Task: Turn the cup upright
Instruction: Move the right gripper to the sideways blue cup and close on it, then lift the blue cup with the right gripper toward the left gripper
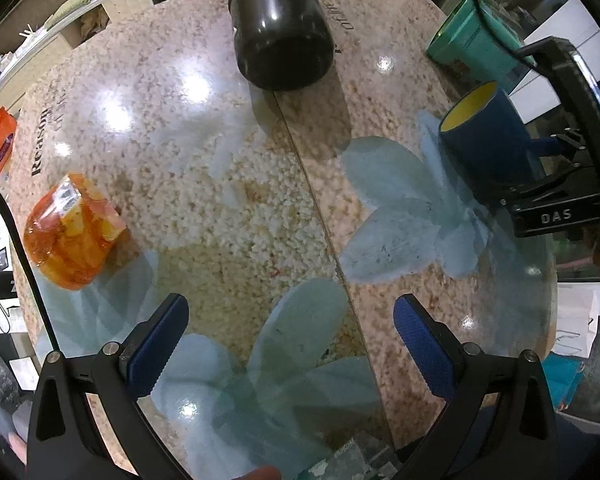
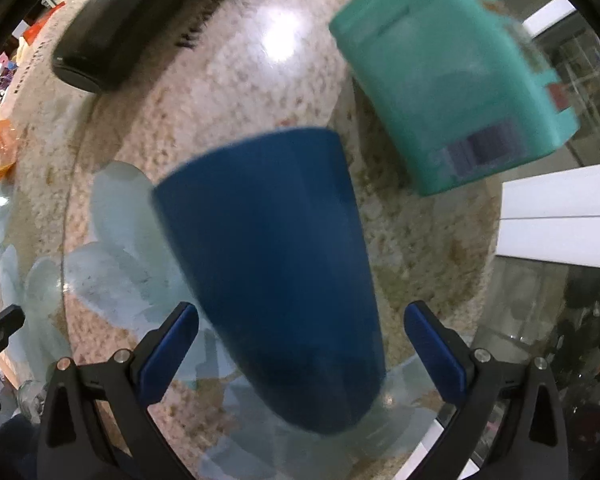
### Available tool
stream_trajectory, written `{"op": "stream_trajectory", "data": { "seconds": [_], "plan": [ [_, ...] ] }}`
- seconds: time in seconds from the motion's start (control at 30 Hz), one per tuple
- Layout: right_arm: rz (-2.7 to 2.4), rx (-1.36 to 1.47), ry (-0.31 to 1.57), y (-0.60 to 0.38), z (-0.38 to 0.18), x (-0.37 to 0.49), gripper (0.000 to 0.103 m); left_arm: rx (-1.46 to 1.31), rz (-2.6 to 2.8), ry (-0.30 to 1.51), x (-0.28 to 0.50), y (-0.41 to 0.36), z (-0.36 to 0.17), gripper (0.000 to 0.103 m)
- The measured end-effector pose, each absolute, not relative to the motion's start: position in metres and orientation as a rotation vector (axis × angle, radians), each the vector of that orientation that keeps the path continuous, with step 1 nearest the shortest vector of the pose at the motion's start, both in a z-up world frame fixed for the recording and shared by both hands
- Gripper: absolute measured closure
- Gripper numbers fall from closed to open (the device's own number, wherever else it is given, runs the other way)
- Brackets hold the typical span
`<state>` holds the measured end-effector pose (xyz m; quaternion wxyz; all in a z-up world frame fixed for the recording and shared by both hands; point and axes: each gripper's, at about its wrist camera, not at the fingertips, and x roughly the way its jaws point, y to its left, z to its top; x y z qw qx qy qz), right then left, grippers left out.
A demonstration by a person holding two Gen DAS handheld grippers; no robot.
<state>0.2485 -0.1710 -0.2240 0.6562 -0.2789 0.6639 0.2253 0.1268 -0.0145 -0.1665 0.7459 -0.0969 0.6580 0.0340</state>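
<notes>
Risk: your right gripper (image 2: 300, 354) jaws (apart, unclamped) straddle the lying blue cup (image 2: 272, 264); closing off-centre rolls it.

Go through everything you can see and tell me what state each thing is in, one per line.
Blue cup: on its side, between the open right tool fingers, not gripped.
Left tool: open, empty.
Black bottle: lying down.
Teal container: lying down.
Orange jar: tipped over, closed.

Glossy speckled stone table (image 1: 204, 184), matt blue plastic-looking cup (image 2: 276, 248), shiny black cylinder (image 1: 280, 28).
</notes>
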Motion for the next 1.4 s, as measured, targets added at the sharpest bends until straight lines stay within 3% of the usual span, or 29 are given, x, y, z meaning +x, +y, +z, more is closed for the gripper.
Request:
{"op": "stream_trajectory", "data": {
  "seconds": [0.07,0.2,0.83,1.4],
  "plan": [
    [0.508,-0.635,1.521,-0.171,-0.230,0.248,0.021,-0.206,0.074,1.442,0.128,-0.016,-0.169,0.000],
    [0.511,-0.576,1.521,-0.175,-0.229,0.248,0.031,-0.200,0.079,1.443,0.129,-0.017,-0.171,0.000],
    [0.588,-0.158,1.529,-0.128,-0.187,0.157,0.034,-0.286,0.176,1.350,0.083,0.028,-0.143,0.000],
    [0.568,-0.260,1.568,-0.110,-0.190,0.135,0.035,-0.270,0.217,1.379,0.062,0.053,-0.153,0.000]
  ]
}}
